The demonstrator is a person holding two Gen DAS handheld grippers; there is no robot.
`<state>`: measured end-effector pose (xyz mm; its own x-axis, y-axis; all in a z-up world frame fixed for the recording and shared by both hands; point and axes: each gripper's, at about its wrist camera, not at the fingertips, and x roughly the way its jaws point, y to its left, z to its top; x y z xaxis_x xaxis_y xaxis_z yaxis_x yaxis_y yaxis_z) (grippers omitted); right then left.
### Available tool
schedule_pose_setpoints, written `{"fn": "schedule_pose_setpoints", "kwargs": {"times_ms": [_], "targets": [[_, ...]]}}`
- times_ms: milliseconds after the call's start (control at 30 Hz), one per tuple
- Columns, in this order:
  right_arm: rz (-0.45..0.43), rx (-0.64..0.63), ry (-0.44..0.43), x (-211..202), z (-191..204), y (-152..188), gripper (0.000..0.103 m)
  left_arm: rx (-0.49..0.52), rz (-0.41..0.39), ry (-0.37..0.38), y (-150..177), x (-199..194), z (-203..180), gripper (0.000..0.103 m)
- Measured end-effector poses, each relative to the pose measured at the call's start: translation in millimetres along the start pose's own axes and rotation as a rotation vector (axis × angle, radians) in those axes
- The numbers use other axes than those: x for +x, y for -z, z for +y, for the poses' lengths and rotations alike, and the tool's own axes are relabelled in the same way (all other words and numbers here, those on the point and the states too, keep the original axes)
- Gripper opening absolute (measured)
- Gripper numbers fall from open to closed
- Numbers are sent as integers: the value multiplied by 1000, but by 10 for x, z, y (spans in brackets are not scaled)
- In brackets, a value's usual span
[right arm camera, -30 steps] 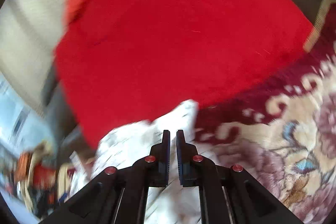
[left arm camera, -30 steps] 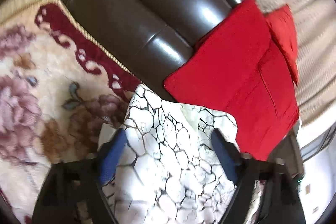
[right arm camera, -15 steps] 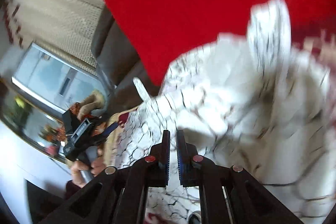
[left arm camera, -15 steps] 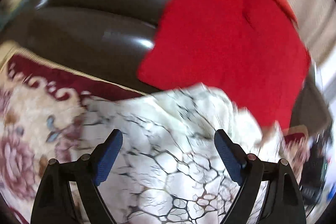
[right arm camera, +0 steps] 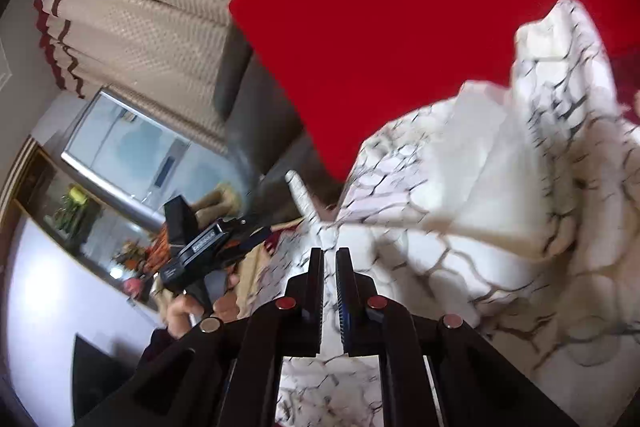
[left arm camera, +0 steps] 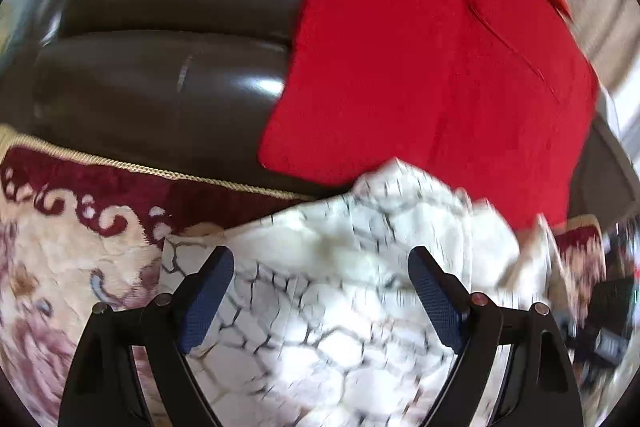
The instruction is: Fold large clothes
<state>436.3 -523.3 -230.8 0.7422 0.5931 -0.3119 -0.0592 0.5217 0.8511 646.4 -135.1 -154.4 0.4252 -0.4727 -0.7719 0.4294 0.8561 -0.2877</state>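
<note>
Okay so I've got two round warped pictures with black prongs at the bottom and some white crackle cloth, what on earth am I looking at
These come from two handheld tools, not a robot. A person holds a two-fingered gripper in each hand, and a fisheye camera on each looks out along its fingers, hence the round warp.

One picture is from the left gripper: its jaws stand wide open above the white crackle-patterned garment, gripping nothing. The other is from the right gripper: its jaws are shut on a fold of the same garment.

The garment lies on a floral cover over a dark leather sofa, beside a red cloth. At the left of the right-hand picture you see the person's hand holding the other tool.
</note>
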Motion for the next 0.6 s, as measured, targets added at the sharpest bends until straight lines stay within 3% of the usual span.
{"fn": "schedule_pose_setpoints", "kwargs": {"times_ms": [100, 200, 233, 267, 300, 367, 600], "targets": [[27, 31, -2, 137, -68, -20, 9, 147, 56, -23, 6, 22, -153, 89], [23, 58, -21, 136, -146, -42, 15, 388, 36, -105, 56, 67, -412, 89], [15, 68, -33, 124, -163, -50, 43, 456, 38, -132, 71, 104, -491, 89], [9, 80, -39, 64, -152, -46, 84, 517, 58, -143, 89, 177, -566, 89], [-12, 105, -55, 1, -174, -48, 90, 536, 78, -136, 92, 233, -589, 89], [-78, 136, -100, -114, -204, -46, 91, 588, 147, -113, 119, 405, -638, 89], [-76, 176, -115, -164, -306, -91, 89, 734, 348, -93, 278, 870, -542, 89]]}}
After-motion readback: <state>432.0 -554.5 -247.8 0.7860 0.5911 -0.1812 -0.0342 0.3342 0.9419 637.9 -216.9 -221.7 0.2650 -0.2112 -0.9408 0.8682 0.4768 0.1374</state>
